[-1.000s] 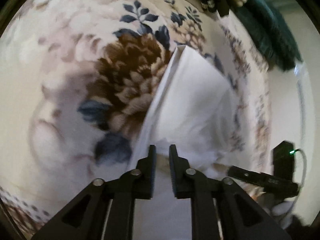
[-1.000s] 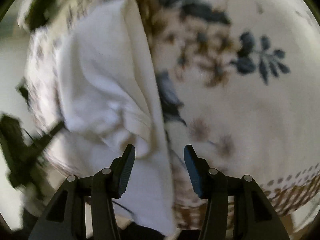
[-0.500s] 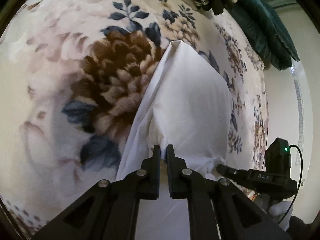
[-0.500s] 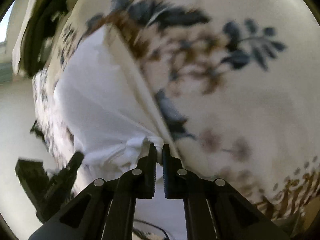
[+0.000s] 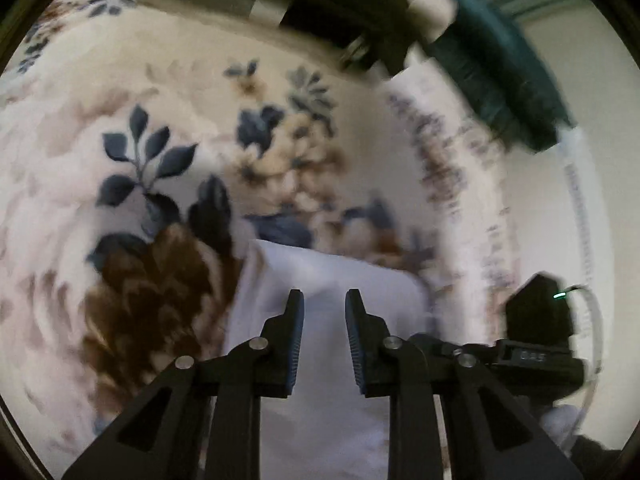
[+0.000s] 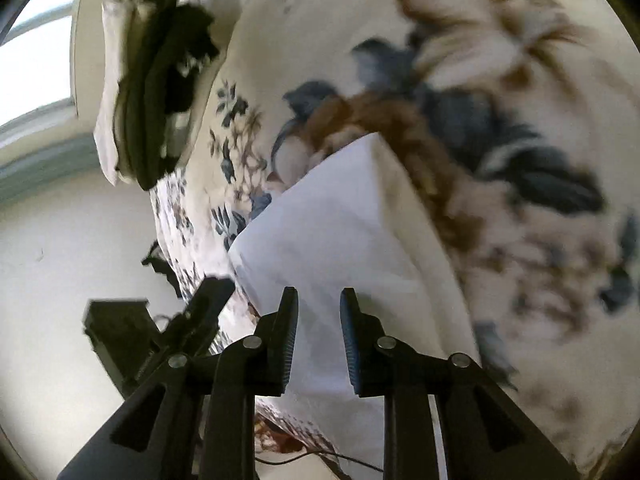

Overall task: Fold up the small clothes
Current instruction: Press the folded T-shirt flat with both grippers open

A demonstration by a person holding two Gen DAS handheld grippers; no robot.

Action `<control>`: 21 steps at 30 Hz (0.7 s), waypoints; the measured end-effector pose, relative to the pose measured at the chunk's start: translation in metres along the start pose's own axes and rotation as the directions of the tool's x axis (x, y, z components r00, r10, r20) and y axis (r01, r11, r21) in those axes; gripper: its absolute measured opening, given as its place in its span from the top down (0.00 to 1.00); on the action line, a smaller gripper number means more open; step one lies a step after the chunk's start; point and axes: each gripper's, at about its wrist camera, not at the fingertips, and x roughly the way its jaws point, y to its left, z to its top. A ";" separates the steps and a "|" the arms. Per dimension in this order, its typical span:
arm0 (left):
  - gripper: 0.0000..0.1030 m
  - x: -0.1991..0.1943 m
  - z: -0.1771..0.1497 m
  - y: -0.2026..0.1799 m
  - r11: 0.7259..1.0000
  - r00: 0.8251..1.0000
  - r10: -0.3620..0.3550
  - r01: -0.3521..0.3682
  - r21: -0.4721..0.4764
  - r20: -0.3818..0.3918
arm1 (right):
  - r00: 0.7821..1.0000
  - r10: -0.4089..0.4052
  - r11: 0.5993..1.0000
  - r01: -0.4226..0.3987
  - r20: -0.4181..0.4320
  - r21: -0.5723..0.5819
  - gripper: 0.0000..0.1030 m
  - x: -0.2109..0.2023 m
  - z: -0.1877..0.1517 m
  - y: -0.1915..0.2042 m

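A white garment (image 5: 320,280) lies folded on a floral blanket (image 5: 160,184). It also shows in the right wrist view (image 6: 344,216) as a smooth folded panel. My left gripper (image 5: 324,304) is open just above the garment, nothing between its fingers. My right gripper (image 6: 319,300) is open over the near part of the garment, also empty. The right gripper's body (image 5: 536,340) shows at the right edge of the left wrist view. The left gripper's body (image 6: 160,328) shows at the lower left of the right wrist view.
A stack of dark and pale clothes (image 6: 156,80) lies at the far end of the bed. A dark green cloth (image 5: 508,84) lies at the far right corner. The bed's edge (image 6: 176,256) drops to a pale floor (image 6: 60,240).
Both grippers were shut on the garment's near edge half a second ago. They have carried it forward, folding it over, and both have opened and let go. The garment now looks shorter.
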 end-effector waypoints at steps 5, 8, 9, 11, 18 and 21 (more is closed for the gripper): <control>0.82 0.014 0.002 0.016 1.000 0.999 -0.012 0.011 -0.019 -0.035 | 0.992 -0.119 0.990 0.116 0.041 0.075 0.78 0.012 0.017 -0.011; 0.82 -0.002 -0.004 0.010 1.000 1.000 -0.006 0.006 -0.003 -0.025 | 0.988 -0.144 0.989 0.141 0.054 0.048 0.78 0.006 0.010 -0.003; 0.82 -0.010 -0.008 0.008 1.000 1.000 -0.016 0.016 0.000 -0.015 | 0.990 -0.132 0.991 0.130 0.053 0.039 0.78 0.010 0.008 0.006; 0.81 -0.021 -0.019 0.001 1.000 1.000 -0.022 0.022 0.013 -0.002 | 0.993 -0.118 0.993 0.118 0.023 0.010 0.78 0.007 -0.003 0.005; 0.82 -0.004 -0.085 0.014 0.999 0.987 0.038 -0.042 -0.023 -0.156 | 0.970 -0.234 0.971 0.236 -0.064 0.024 0.78 0.017 -0.046 -0.033; 0.82 -0.017 -0.100 0.014 0.998 0.991 0.049 -0.054 -0.035 -0.126 | 0.971 -0.234 0.972 0.234 -0.055 -0.002 0.78 0.011 -0.056 -0.033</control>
